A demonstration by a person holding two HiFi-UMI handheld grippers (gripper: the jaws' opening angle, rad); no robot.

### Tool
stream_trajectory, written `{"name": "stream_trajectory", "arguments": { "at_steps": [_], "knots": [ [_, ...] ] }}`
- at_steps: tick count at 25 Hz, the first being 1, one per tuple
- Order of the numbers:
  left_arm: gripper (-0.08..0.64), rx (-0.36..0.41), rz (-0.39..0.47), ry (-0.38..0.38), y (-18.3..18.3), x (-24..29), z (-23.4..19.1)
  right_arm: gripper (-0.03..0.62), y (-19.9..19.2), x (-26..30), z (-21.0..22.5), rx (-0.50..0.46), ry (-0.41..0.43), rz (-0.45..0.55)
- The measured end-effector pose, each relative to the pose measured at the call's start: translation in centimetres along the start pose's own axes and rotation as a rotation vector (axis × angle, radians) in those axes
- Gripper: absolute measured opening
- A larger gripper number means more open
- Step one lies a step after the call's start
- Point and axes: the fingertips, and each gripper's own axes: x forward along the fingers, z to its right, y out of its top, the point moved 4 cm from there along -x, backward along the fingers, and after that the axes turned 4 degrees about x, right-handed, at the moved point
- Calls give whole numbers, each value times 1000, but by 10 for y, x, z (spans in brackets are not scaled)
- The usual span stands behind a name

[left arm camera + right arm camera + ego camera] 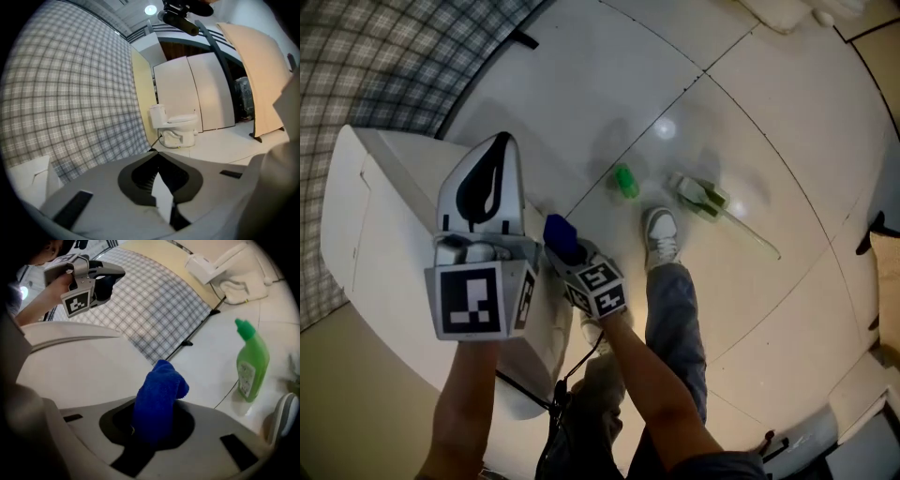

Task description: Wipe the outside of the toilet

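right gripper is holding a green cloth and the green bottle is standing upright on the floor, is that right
Not quite. The cloth held in the right gripper is blue, not green, as the right gripper view shows. The rest holds: the green bottle stands upright on the floor.

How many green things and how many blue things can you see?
Green: 2, the bottle and the long-handled tool on the floor
Blue: 1, the cloth
Total: 3
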Motion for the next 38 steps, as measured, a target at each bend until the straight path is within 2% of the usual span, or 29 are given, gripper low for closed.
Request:
{"name": "stream_trajectory", "arguments": {
  "at_steps": [3, 6, 8, 12, 15, 18, 22, 26, 33, 38],
  "knots": [
    [17, -29, 45, -51, 30, -38, 19, 75, 30, -41, -27, -11, -58, 125],
    [17, -68, 43, -91, 47, -76, 38, 75, 52, -89, -62, -17, -102, 227],
    [17, -49, 47, -92, 51, -99, 43, 75, 62, -119, -84, -28, -120, 271],
    [17, -65, 32, -85, 56, -134, 59, 75, 83, -170, -115, -62, -159, 354],
    [17, -55, 23, -98, 60, -160, 80, 75, 95, -208, -134, -70, -180, 450],
    [17, -61, -1, -109, 67, -192, 108, 75, 98, -243, -162, -128, -171, 510],
    [17, -42, -9, -106, 61, -239, 138, 75, 79, -279, -195, -163, -148, 538],
    [17, -41, -27, -100, 44, -287, 160, 74, 40, -306, -209, -161, -150, 517],
    [17, -17, -86, -126, 14, -350, 166, 75, -27, -307, -225, -124, -177, 533],
    [17, 74, 19, -230, 8, -355, 158, 75, -64, -264, -216, -134, -205, 559]
  ]
}}
